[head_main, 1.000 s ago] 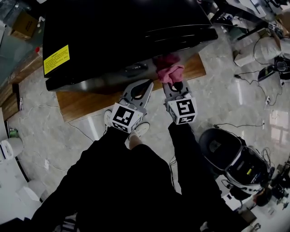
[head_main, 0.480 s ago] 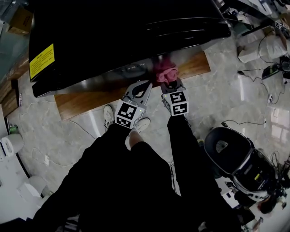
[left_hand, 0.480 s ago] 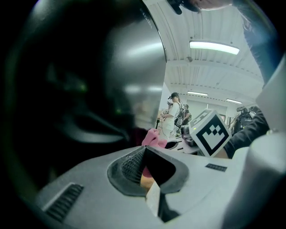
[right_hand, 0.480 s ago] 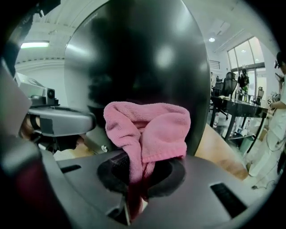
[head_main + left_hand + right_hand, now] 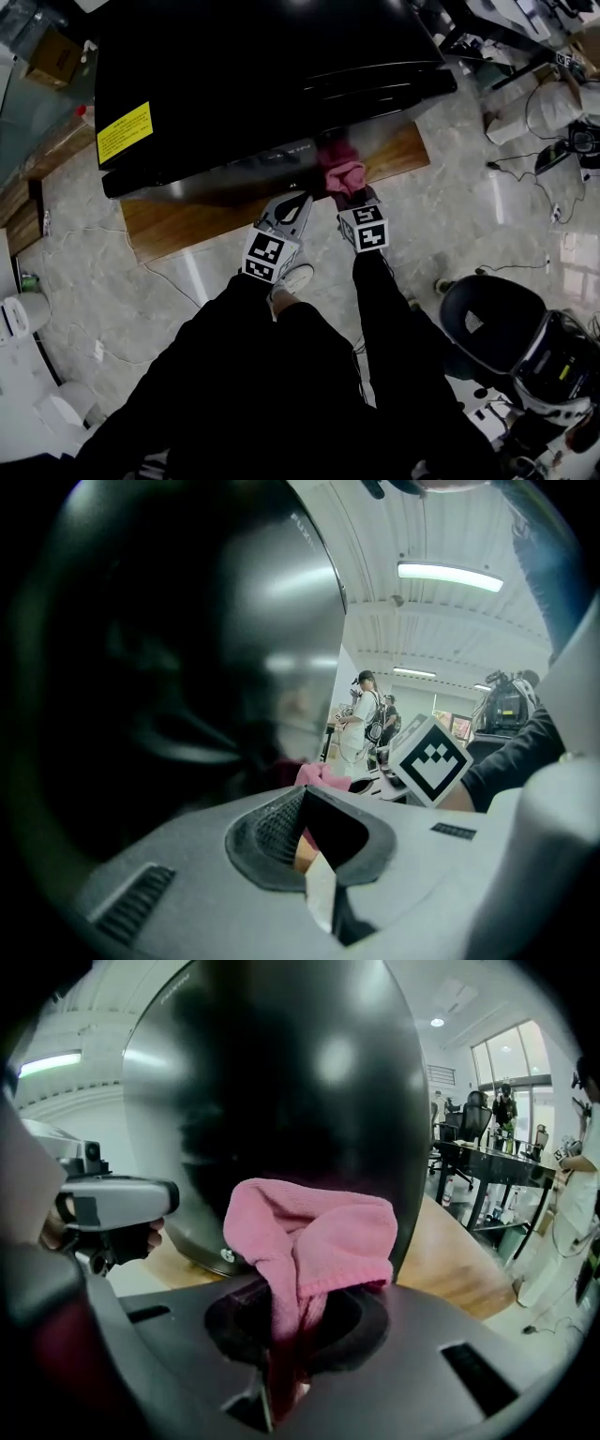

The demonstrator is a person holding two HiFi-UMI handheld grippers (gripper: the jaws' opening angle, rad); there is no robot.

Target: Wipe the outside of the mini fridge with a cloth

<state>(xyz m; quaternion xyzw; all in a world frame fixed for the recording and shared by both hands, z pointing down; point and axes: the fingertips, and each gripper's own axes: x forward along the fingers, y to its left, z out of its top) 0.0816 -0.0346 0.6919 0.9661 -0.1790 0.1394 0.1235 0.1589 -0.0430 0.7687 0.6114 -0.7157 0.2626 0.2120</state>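
Pink cloth (image 5: 343, 174) sits bunched in the right tool (image 5: 352, 194), whose jaws are closed on its lower folds while the loose upper part bulges out ahead of them. In the right gripper view the bundle rests against the glossy black front of the mini fridge (image 5: 262, 75), low on its face and close to the bottom edge. In the head view the fridge fills the upper half of the frame, with a yellow label (image 5: 124, 132) on its top at the upper left, and it stands on a wooden surface (image 5: 178, 225) that shows as a brown strip below it. The left tool (image 5: 302, 199) is just left of the right one, near the centre of the frame, its tips pointing at the fridge's lower front; its jaws are drawn together with nothing between them, and whether they touch the fridge cannot be told. Both tools lie close side by side, with the person's dark sleeves running down toward the bottom of the frame over pale stone floor (image 5: 94, 281).
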